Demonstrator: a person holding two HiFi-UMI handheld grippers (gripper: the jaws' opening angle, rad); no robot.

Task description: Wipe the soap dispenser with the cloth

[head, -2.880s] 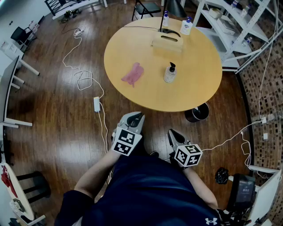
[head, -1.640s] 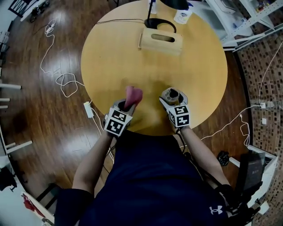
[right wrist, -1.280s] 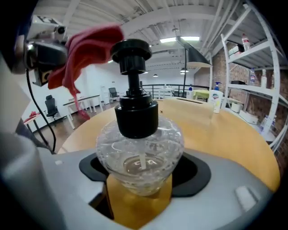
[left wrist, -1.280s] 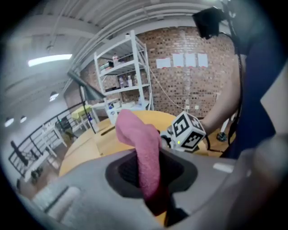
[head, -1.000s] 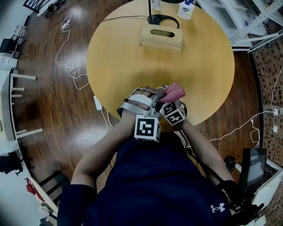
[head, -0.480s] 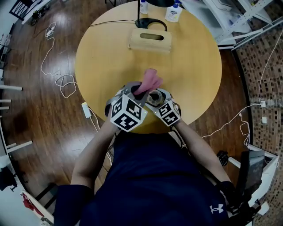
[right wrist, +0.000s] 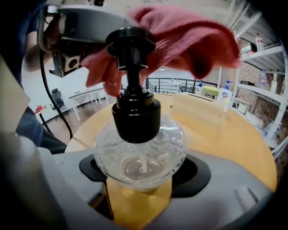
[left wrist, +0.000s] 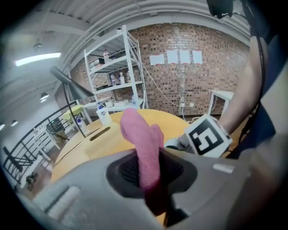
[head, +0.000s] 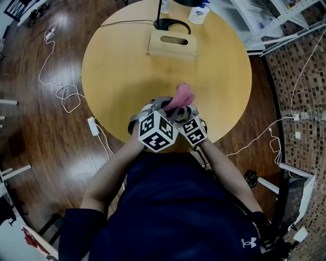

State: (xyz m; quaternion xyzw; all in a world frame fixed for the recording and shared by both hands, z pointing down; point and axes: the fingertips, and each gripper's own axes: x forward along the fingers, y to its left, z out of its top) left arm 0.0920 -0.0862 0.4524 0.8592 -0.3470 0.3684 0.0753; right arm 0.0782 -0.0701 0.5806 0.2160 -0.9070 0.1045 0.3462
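A round pale-wood worktop [head: 117, 66] stands on a dark plank floor [head: 41, 148], where a white cable [head: 66, 86] loops toward a power strip [head: 93, 126]. At the worktop's far edge sit a wooden box [head: 172, 45] with a slot in its top, a black lamp base [head: 170, 24] and a white bottle [head: 197, 14] whose label is too small to read. White shelves [left wrist: 114, 67] carrying more bottles stand before a brick wall [left wrist: 198, 76], which bears a row of pale sheets [left wrist: 177, 57] with illegible print. Over the worktop's near edge, the left claw [left wrist: 148, 168] is clenched on the pink cloth [left wrist: 141, 134], which sticks up out of it. The right claw [right wrist: 139, 179] grasps the dispenser [right wrist: 137, 148] by its clear round body, upright, with the black pump on top. The cloth lies against the pump head. The dark shirt [head: 173, 214] carries a small white logo [head: 246, 242].
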